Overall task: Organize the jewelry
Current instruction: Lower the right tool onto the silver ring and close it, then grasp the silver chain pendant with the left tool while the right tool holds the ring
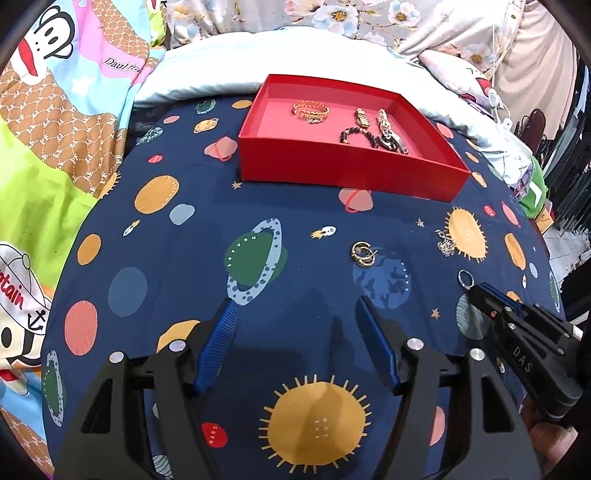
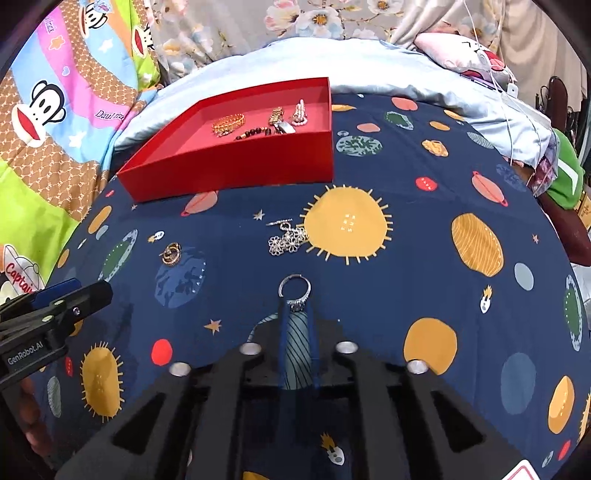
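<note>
Silver ring pinched at right tool tips (closed)

Bright, even light, soft shadows, strong fisheye bending, dark vignetted corners.

I see a dark blue planet sheet | a monkey cartoon blanket beside it | a pale blue pillow behind | flower cloth far back

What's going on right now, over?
Right claw shut on silver ring. Left claw open, empty. Gold hoops, chain still outside red box. Path clear.
</note>
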### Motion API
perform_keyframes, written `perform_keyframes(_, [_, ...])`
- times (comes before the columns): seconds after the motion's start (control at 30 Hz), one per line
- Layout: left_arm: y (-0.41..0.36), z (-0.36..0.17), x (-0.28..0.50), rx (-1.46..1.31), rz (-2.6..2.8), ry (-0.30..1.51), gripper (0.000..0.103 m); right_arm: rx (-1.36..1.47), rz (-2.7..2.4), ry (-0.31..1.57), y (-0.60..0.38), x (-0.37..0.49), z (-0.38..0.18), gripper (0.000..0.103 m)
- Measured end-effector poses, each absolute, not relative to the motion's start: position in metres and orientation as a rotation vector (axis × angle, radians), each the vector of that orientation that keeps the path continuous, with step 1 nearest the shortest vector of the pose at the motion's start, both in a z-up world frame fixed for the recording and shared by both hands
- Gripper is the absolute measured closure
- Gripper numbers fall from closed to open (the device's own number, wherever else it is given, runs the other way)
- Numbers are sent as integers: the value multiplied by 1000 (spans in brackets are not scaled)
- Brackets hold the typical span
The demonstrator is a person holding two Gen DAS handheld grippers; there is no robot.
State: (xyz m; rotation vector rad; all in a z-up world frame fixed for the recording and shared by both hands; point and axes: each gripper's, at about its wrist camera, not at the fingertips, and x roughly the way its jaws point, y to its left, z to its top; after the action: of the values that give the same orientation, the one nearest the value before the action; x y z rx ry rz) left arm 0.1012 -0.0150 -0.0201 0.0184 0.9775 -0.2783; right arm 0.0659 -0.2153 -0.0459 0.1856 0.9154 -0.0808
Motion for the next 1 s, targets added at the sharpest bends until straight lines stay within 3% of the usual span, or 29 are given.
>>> perform_keyframes(0.4, [-18,-26,106,19,-284,998,39,173,-67,928,-212,79,-51,85])
perform_keyframes(0.47, [-19,-28,107,16,-290,1003,39,195,-66,923,-215,77,-50,94])
perform_keyframes(0.53, [-20,-28,109,12,-295,1005,39,218,-65,923,-219,77,-49,96])
perform_keyframes(0.73, [-23,-28,111,9,-304,1006,39,225,-52,930,-221,77,-49,96])
perform_keyframes(0.87, [-18,-26,112,-4,-294,1004,39,237,-34,921,-220,76,-47,94])
perform_keyframes(1.0, [-15,-26,113,-9,-288,1010,39,222,-28,927,-216,78,-48,83])
